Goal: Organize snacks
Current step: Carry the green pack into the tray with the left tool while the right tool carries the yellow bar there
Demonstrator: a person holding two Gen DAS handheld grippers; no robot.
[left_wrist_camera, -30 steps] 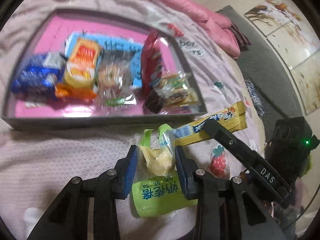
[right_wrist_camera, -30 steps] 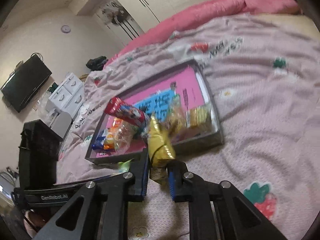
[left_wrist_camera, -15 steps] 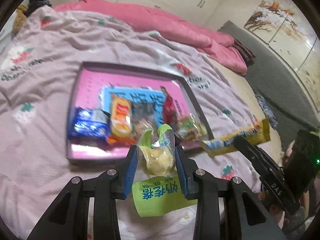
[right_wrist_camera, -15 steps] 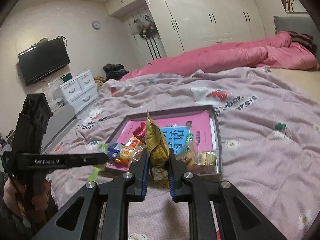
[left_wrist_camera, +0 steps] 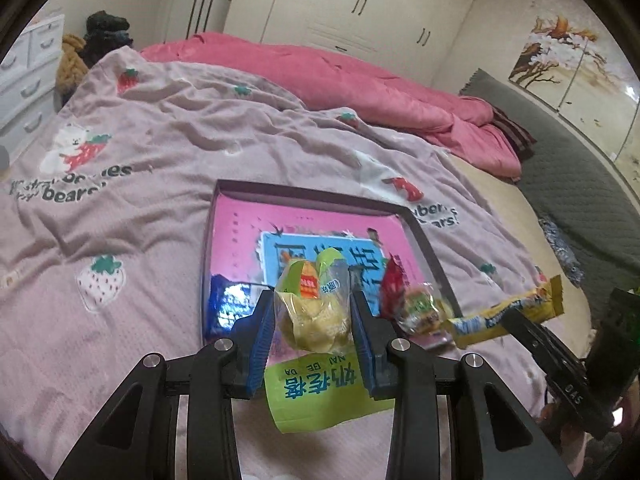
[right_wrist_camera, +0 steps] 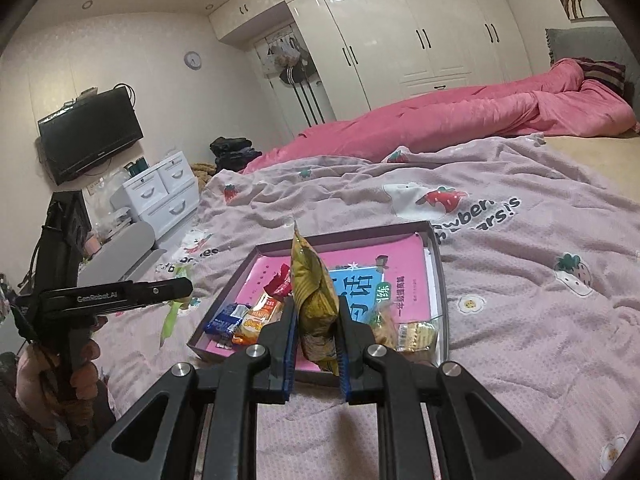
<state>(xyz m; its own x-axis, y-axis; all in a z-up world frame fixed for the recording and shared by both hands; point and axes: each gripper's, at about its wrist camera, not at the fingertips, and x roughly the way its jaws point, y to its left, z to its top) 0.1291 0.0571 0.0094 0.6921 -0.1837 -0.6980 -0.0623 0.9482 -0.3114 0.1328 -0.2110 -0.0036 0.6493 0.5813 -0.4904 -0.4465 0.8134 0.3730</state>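
Note:
My left gripper (left_wrist_camera: 314,316) is shut on a green snack bag (left_wrist_camera: 316,384) with pale yellow pieces inside, held above the near edge of the grey tray (left_wrist_camera: 304,194). My right gripper (right_wrist_camera: 316,328) is shut on a long yellow snack packet (right_wrist_camera: 314,300), seen edge-on, held above the tray (right_wrist_camera: 438,280). The same packet shows in the left wrist view (left_wrist_camera: 504,316) to the right of the tray. In the tray lie a pink book (left_wrist_camera: 288,220), a blue packet (right_wrist_camera: 222,320), an orange packet (right_wrist_camera: 260,316), a red packet (left_wrist_camera: 392,280) and clear-wrapped biscuits (right_wrist_camera: 416,334).
The tray lies on a pink strawberry-print blanket (left_wrist_camera: 140,184). A rolled pink duvet (right_wrist_camera: 460,116) lies behind it. White drawers (right_wrist_camera: 164,196), a television (right_wrist_camera: 90,136) and white wardrobes (right_wrist_camera: 420,32) stand at the back. The left gripper also shows in the right wrist view (right_wrist_camera: 120,300).
Both grippers have lifted and pulled back from the tray with their snacks still held. The view now takes in the whole bed and room.

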